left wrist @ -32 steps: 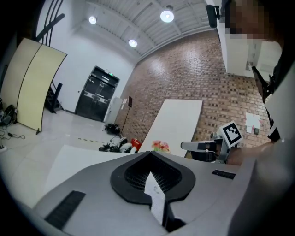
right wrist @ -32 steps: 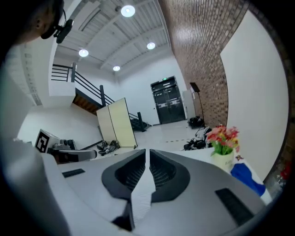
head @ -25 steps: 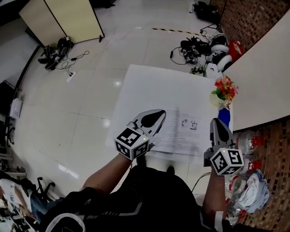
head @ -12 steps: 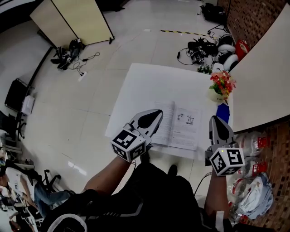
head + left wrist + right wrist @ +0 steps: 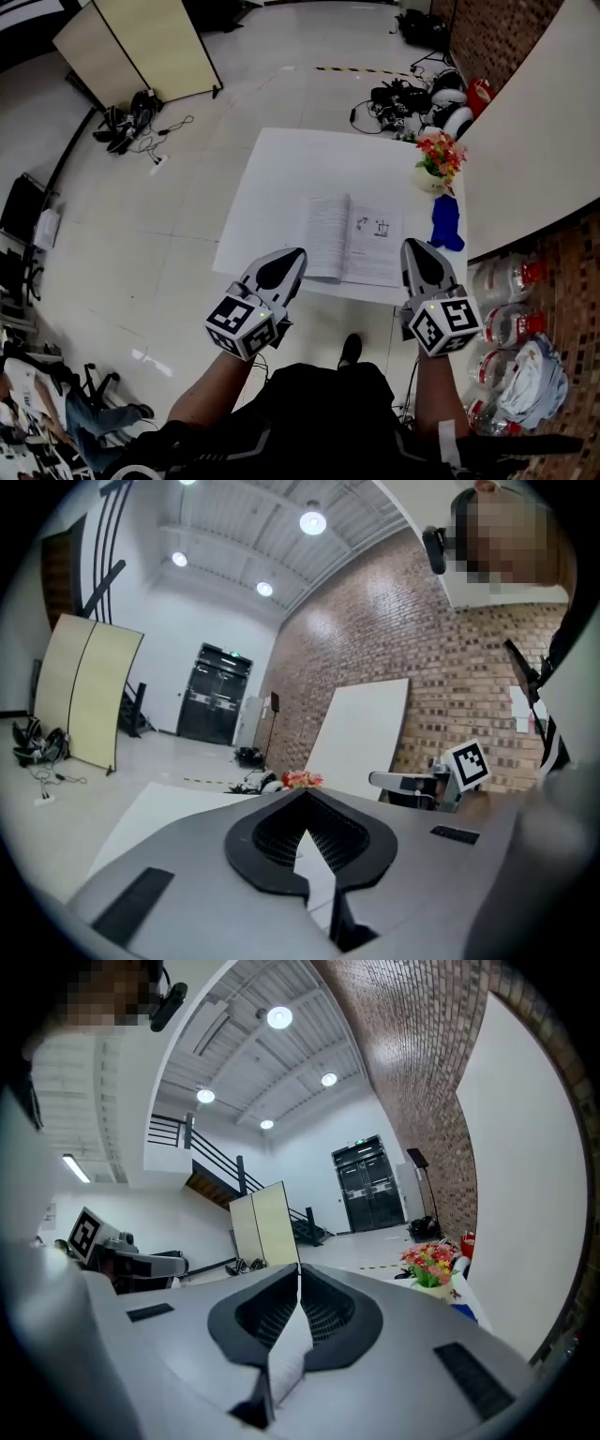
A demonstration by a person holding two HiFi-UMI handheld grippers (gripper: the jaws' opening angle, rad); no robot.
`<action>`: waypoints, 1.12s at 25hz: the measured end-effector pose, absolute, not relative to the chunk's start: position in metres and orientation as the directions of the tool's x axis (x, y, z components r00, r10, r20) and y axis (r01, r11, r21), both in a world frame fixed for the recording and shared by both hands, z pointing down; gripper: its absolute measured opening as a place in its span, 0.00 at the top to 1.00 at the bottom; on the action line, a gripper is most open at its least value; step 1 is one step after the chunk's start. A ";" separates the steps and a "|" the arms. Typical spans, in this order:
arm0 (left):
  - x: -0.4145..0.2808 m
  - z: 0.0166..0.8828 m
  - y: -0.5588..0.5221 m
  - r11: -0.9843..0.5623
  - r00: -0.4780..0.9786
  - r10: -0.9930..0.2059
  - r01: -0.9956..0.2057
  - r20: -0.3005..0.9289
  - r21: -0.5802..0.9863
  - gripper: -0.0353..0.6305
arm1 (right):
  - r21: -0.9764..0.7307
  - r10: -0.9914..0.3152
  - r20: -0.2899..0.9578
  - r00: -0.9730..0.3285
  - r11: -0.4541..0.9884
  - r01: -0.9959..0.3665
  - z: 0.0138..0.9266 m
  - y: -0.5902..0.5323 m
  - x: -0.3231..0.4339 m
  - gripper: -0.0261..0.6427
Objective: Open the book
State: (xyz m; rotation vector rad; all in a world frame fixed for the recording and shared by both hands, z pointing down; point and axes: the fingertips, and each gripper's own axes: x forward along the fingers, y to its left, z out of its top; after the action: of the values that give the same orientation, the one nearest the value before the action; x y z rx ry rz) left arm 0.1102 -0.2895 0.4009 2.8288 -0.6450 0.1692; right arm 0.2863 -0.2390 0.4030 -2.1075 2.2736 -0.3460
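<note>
The book (image 5: 352, 251) lies open, pages up, near the front edge of the white table (image 5: 309, 169). The 2 grippers sit off that edge: left gripper (image 5: 292, 255) beside the book's left page, right gripper (image 5: 415, 248) just right of it, both with jaws together and empty.

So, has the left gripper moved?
Yes. The left gripper drew back toward the person: before it covered part of the book, now it sits at its left edge.

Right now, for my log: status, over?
Left hand-held gripper, right hand-held gripper: shut, empty. Book lies open on table. Nothing on its pages.
</note>
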 end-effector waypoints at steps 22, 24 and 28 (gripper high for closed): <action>-0.004 0.356 -0.050 -0.905 0.922 -0.382 -0.388 0.065 0.175 0.94 | -0.169 -0.989 0.107 -0.105 0.086 -0.982 0.374 -0.011 0.142 0.96; 0.004 0.356 -0.016 -0.904 0.919 -0.389 -0.395 0.068 0.166 0.94 | -0.154 -0.986 0.113 -0.122 0.104 -0.983 0.373 0.020 0.147 0.96; 0.002 0.362 0.035 -0.885 0.901 -0.424 -0.435 0.097 0.169 0.94 | -0.143 -0.984 0.105 -0.143 0.127 -0.982 0.367 0.072 0.149 0.96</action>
State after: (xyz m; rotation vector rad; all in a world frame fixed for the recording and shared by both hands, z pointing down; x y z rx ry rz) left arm 0.0021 0.0353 0.3621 2.8788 -0.6562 0.0843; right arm 0.1490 0.0715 0.3674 -2.0470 2.3477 -0.2779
